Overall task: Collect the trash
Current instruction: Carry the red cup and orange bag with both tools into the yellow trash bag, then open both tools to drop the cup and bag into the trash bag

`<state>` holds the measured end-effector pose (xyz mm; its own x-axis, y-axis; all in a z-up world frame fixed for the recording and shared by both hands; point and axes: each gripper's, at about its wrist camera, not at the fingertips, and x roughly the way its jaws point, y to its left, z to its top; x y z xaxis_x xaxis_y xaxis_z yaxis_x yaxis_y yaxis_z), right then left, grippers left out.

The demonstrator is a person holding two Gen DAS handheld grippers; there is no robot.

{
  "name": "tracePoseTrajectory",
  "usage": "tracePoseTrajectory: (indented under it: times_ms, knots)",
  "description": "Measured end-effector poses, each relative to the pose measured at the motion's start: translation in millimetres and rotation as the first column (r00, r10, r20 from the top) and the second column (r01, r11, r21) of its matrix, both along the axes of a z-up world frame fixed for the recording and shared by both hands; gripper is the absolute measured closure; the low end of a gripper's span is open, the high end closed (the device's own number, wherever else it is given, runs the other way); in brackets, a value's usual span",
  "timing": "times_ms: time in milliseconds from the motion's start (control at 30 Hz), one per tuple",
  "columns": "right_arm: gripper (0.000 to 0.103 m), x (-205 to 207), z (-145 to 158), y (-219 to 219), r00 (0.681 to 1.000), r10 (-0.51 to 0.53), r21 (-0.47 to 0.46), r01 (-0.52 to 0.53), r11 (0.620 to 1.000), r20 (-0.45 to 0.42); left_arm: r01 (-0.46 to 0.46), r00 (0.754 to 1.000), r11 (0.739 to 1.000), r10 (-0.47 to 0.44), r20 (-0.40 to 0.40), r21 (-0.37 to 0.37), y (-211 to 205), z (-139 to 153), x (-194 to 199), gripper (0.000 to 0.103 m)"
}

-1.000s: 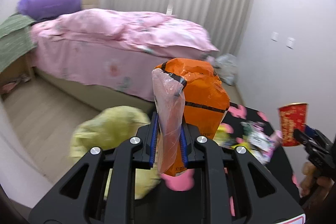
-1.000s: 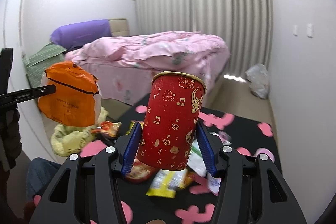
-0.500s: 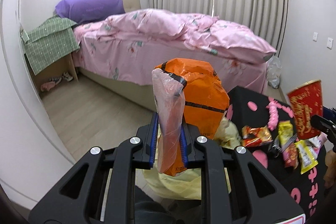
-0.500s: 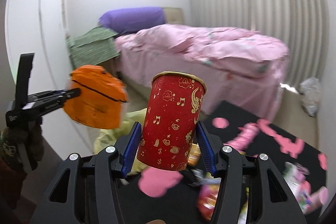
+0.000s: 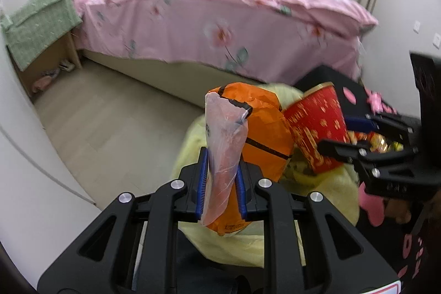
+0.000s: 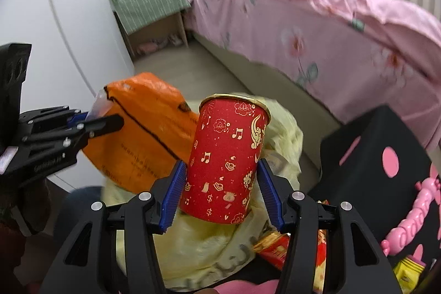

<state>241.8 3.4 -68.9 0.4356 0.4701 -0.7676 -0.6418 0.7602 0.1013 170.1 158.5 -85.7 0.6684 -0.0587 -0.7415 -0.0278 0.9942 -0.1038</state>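
My left gripper (image 5: 220, 183) is shut on an orange snack bag (image 5: 261, 134) and holds it over a pale yellow trash bag (image 5: 325, 189). My right gripper (image 6: 220, 194) is shut on a red paper cup with gold print (image 6: 228, 161), also above the yellow trash bag (image 6: 209, 247). In the left wrist view the red cup (image 5: 319, 126) sits just right of the orange bag, held by the right gripper (image 5: 330, 137). In the right wrist view the orange bag (image 6: 146, 134) hangs from the left gripper (image 6: 102, 120), touching the cup's left side.
A black table with pink shapes (image 6: 386, 156) stands to the right, with snack wrappers (image 6: 278, 247) and a pink toy (image 6: 419, 219) on it. A pink bed (image 5: 220, 18) lies behind, across bare wooden floor (image 5: 110, 112). A green-covered nightstand (image 5: 41, 29) is at the left.
Both grippers have swung left and down from the table to above the yellow trash bag. The cup and the orange bag have come close together. Both grips are unchanged.
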Motion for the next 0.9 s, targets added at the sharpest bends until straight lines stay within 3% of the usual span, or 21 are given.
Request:
tracePoseTrajectory:
  times_ms: [233, 500, 600, 733, 900]
  knots:
    - [0.052, 15.3, -30.5, 7.0, 1.000, 0.022, -0.114, -0.025, 0.993, -0.021, 0.053, 0.995, 0.998, -0.057, -0.085, -0.038, -12.9, -42.6, 19.4, 0.089]
    - [0.052, 12.5, -31.5, 0.3, 0.999, -0.001, -0.111, -0.002, 0.994, -0.032, 0.072, 0.993, 0.991, -0.082, -0.088, -0.115, -5.6, -46.3, 21.8, 0.088]
    - [0.050, 5.3, -27.7, 0.4, 1.000, -0.008, -0.117, 0.007, 0.993, -0.011, 0.070, 0.993, 0.981, -0.087, -0.084, -0.182, 2.0, -43.3, 22.8, 0.079]
    - [0.048, -2.8, -19.0, -1.2, 1.000, 0.008, -0.087, -0.009, 0.996, -0.019, 0.034, 0.997, 0.955, -0.053, -0.055, -0.294, 23.4, -27.2, 14.6, 0.058]
    - [0.047, -12.9, 1.8, -13.2, 1.000, -0.030, -0.027, 0.030, 0.999, 0.008, -0.034, 0.999, 0.956, 0.036, 0.001, -0.293, 39.8, -0.7, 0.1, 0.049]
